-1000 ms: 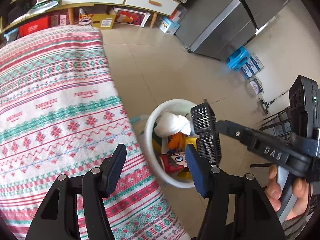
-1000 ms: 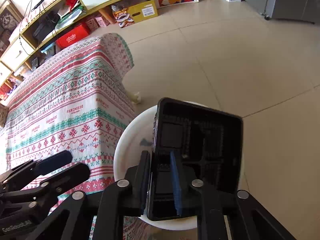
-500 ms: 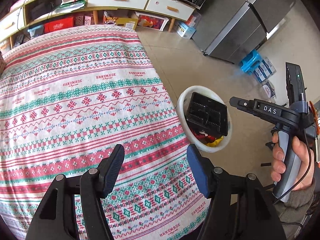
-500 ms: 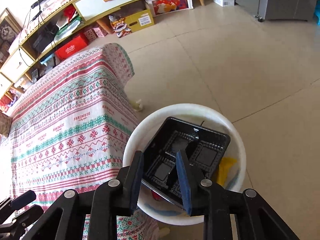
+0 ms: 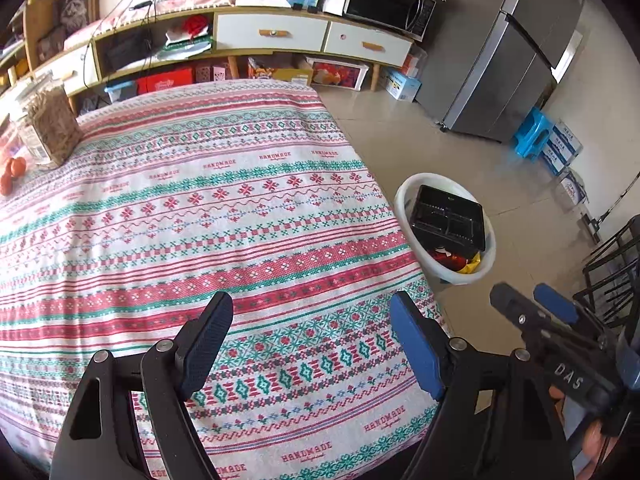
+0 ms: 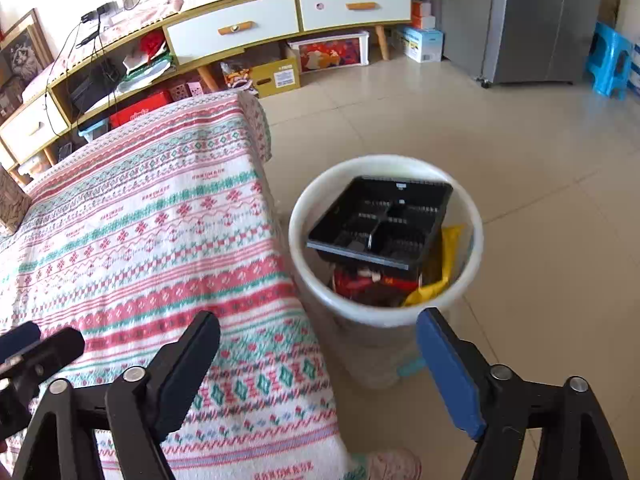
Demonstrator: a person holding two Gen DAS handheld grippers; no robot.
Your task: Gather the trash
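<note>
A white trash bucket (image 6: pixel 380 316) stands on the floor beside the table. A black plastic food tray (image 6: pixel 380 222) lies tilted on top of red and yellow wrappers inside it. The bucket (image 5: pixel 404 192) and tray (image 5: pixel 448 216) also show in the left wrist view. My right gripper (image 6: pixel 320 360) is open and empty, held above the table edge and the bucket's near side. My left gripper (image 5: pixel 312 344) is open and empty above the patterned tablecloth (image 5: pixel 192 216). The right gripper (image 5: pixel 536 304) shows at the lower right of the left wrist view.
A glass jar (image 5: pixel 50 124) and orange fruit (image 5: pixel 14 168) sit at the table's far left. A TV cabinet (image 6: pixel 280 20) lines the back wall, a grey fridge (image 6: pixel 532 20) and blue stool (image 6: pixel 608 60) stand at right. A black rack (image 5: pixel 612 276) is at far right.
My right gripper let go of the black tray into the bucket, opened wide and pulled back. My left gripper drew back and up over the table.
</note>
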